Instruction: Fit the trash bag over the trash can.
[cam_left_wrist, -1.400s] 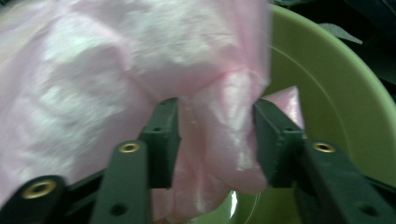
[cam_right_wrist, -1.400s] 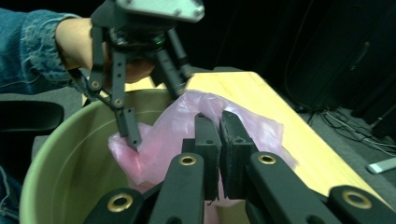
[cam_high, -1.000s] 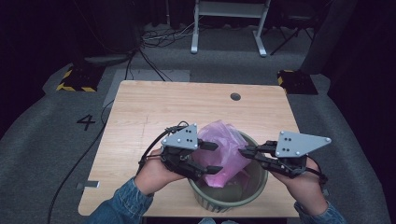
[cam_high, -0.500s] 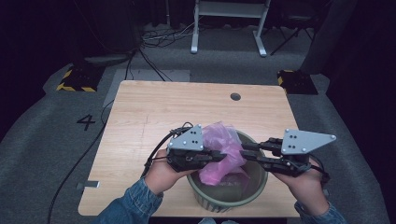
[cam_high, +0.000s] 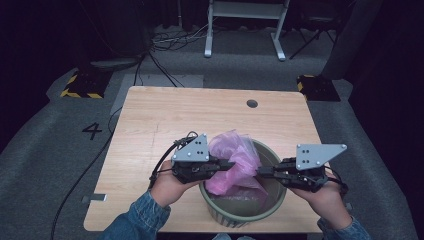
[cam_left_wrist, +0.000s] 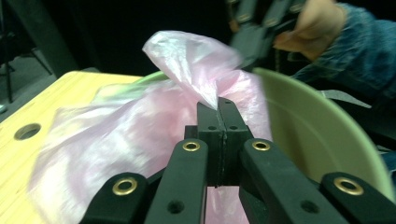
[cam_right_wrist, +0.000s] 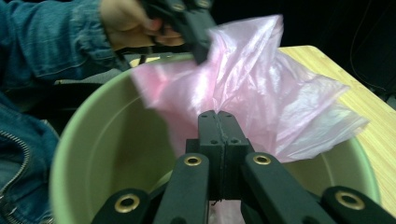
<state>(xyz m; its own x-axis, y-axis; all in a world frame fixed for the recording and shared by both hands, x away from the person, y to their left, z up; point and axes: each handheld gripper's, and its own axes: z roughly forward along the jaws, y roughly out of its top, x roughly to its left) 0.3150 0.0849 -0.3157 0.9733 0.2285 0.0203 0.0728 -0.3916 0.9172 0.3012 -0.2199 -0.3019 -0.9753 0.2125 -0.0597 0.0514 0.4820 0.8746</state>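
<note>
A thin pink plastic bag (cam_high: 235, 160) hangs bunched over a round green bin (cam_high: 277, 200) at the table's near edge. My left gripper (cam_high: 231, 164) reaches in from the left, and in the left gripper view its jaws (cam_left_wrist: 218, 105) are shut on a fold of the bag (cam_left_wrist: 130, 130) above the bin's rim (cam_left_wrist: 303, 126). My right gripper (cam_high: 259, 172) comes from the right. Its jaws (cam_right_wrist: 217, 114) are shut at the bag's (cam_right_wrist: 280, 102) near edge, over the bin's inside (cam_right_wrist: 107, 140), and the film gathers at their tip. Part of the bag sits inside the bin.
The wooden table (cam_high: 165, 120) has bare surface behind and to the left of the bin, with a round cable hole (cam_high: 252, 104) near its far edge. Beyond the table, the grey floor holds cables, a white stand (cam_high: 245, 30) and yellow-striped blocks (cam_high: 80, 87).
The left gripper's jaws stood apart beside the bag and are now shut on it. The right gripper has sunk slightly toward the bin and the bag's right edge.
</note>
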